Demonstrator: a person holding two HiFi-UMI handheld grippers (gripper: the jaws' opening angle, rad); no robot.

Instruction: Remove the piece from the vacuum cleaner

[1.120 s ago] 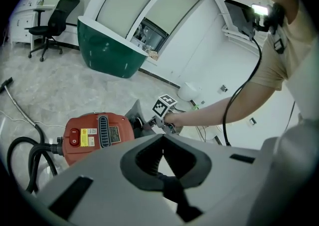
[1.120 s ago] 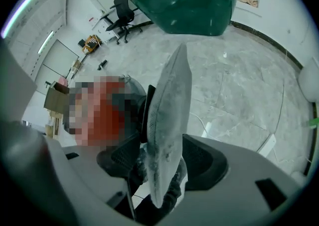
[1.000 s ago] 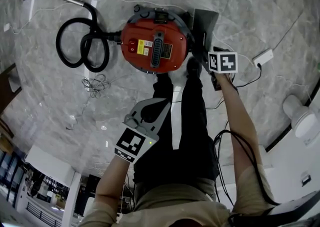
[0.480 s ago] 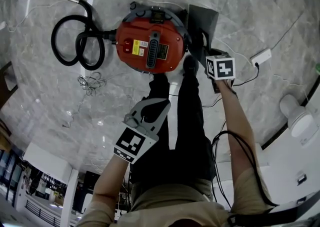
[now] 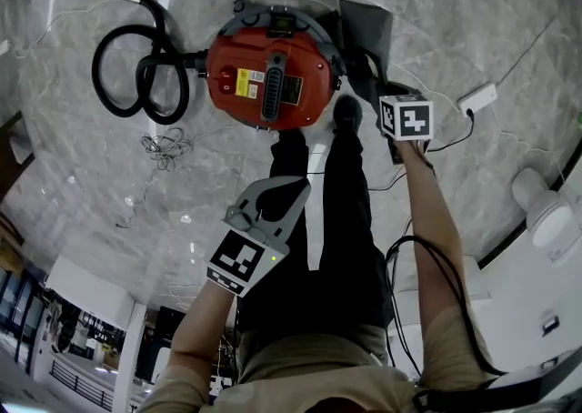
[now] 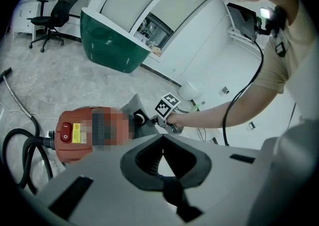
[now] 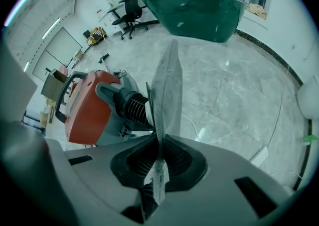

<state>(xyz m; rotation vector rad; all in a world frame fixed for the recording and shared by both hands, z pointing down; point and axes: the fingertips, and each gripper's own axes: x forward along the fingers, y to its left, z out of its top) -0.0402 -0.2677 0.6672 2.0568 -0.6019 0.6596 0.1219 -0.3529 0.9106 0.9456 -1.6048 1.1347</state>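
Observation:
A red vacuum cleaner [image 5: 268, 79] stands on the marble floor, its black hose [image 5: 136, 75] coiled to the left. On its right side a grey fabric bag [image 5: 368, 29] hangs from a black ribbed port [image 7: 132, 105]. My right gripper [image 5: 375, 97] is beside that port and shut on the bag's thin edge [image 7: 167, 85]. Its jaws [image 7: 158, 153] have just been closing with the bag between them. My left gripper [image 5: 293, 188] hangs back over the person's legs, jaws together and empty [image 6: 162, 140], pointing toward the vacuum cleaner [image 6: 75, 133].
The person's black shoes [image 5: 346, 115] stand right in front of the vacuum cleaner. A white power strip [image 5: 479, 100] with cables lies to the right and a tangle of thin cord [image 5: 168, 149] to the left. A green tub [image 7: 199, 13] and an office chair [image 7: 130, 6] stand further off.
The right gripper's marker cube has shifted slightly beside the vacuum cleaner's right side. The left gripper has kept its place. The whole view has drifted a little.

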